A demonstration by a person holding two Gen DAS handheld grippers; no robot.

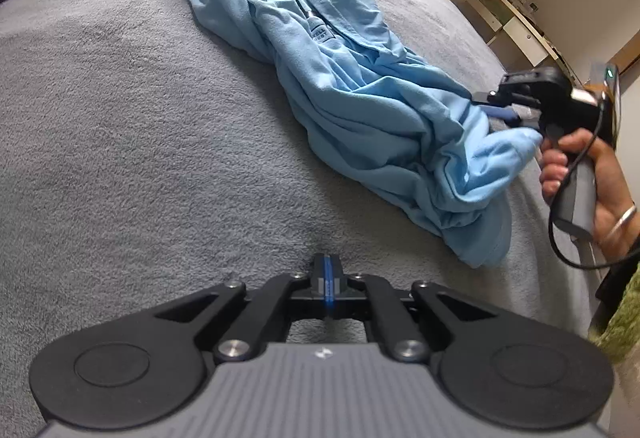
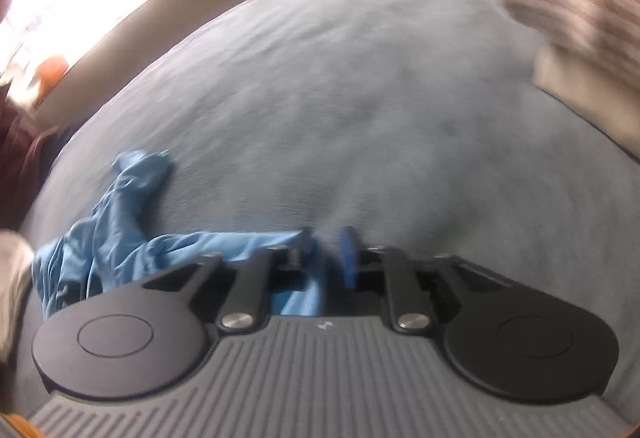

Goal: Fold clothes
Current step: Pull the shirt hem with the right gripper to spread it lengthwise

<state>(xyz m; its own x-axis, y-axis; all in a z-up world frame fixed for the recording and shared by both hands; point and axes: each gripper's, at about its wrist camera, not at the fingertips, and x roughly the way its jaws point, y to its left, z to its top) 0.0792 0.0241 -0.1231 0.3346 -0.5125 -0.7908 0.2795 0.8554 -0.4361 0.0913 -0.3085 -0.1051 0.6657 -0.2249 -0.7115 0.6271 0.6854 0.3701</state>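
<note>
The left gripper [image 1: 328, 278] hangs just over the grey blanket [image 1: 140, 118], jaws pressed together with nothing between them. Ahead of it and off to its right lies the crumpled blue shirt [image 1: 352, 86], well apart from its tips. The right gripper [image 2: 326, 252], held in a hand [image 1: 576, 174], sits at the shirt's near end; its jaws stand partly apart, and cloth lies by its left finger [image 2: 306, 242], though blur hides whether the pads pinch it.
</note>
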